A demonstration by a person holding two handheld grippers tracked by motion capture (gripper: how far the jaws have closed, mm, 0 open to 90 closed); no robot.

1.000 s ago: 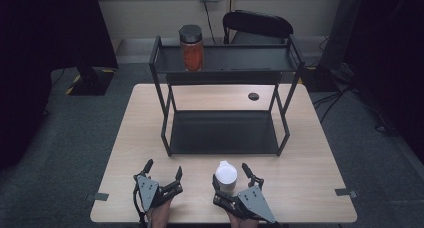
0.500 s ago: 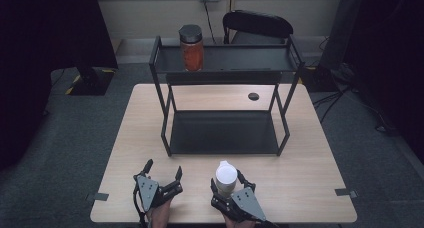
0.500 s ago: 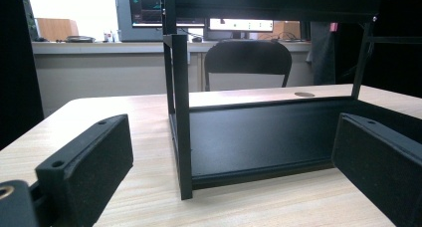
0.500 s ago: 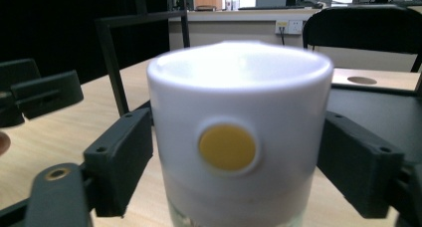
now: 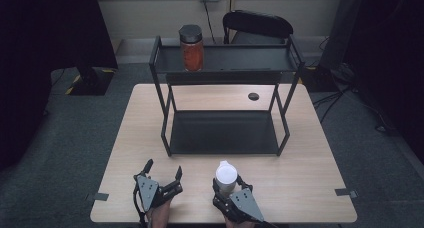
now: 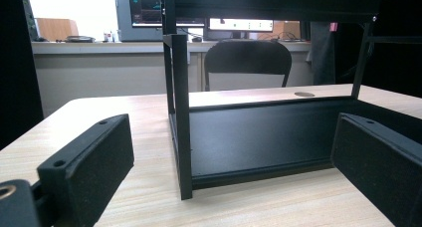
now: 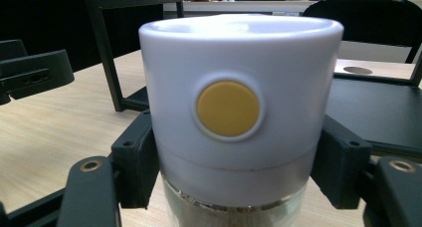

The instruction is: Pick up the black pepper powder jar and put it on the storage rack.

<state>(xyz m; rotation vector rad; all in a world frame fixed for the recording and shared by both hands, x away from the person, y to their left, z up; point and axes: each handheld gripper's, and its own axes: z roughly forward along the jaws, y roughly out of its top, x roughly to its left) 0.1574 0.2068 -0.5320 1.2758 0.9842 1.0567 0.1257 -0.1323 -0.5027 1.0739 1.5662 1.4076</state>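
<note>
Both jaws of the right tool point(image 5: 226, 184) clamp the white-capped jar point(image 5: 226, 177).

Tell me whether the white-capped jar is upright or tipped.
Upright. The jar stands on the table, white cap on top, with the right gripper shut on its sides.

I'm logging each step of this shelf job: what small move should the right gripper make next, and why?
Probably a short straight lift. The right gripper, whose jaws have just been closing, now clamps the white-capped clear jar, which seems to stand on the light wooden table. The black two-tier metal rack ahead has free shelf space.
</note>
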